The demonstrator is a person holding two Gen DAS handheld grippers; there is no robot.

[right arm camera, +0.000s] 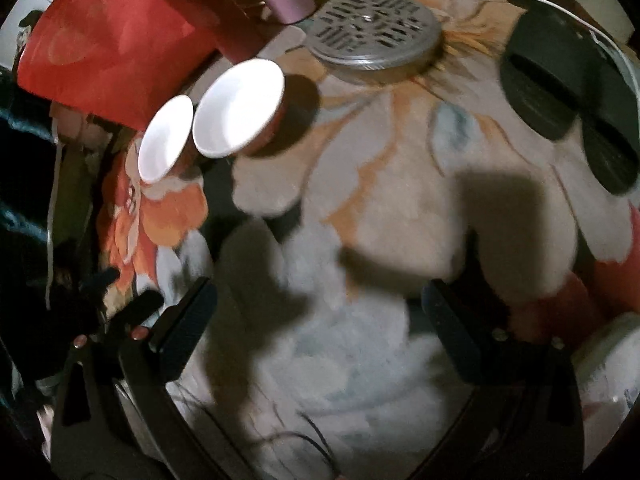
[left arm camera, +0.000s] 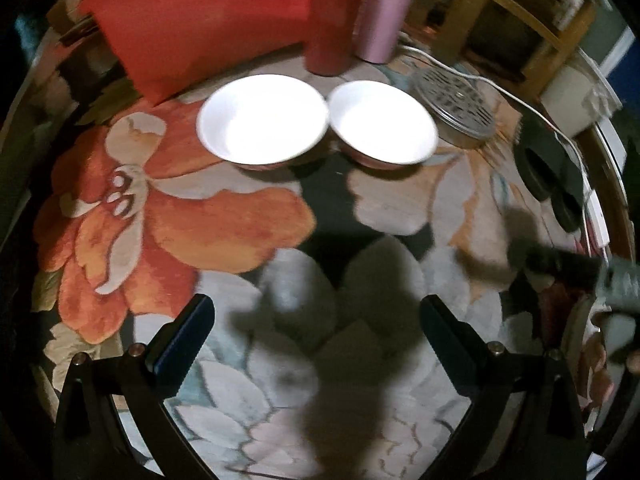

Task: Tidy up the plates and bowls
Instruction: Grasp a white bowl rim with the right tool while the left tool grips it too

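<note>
Left gripper: we see both fingers spread wide, nothing between them, hanging over the floral tablecloth. Right gripper: same, fingers wide apart and empty, above the pale part of the cloth, with blur in that view. Ahead of the left gripper we have two white bowls side by side, the left bowl and the right bowl, rims touching or nearly so; we cannot tell which. Both sit upright on the cloth, well apart from either gripper. In the right wrist view the same pair appears at upper left. Just right of the right bowl lies a round metal slotted disc, flat on the cloth. Behind the bowls stand a red cylinder and a pink cylinder, with a red bag or sheet to their left. A white cable runs past the disc. Dark round objects sit at the right table edge; we cannot tell what they are.
</note>
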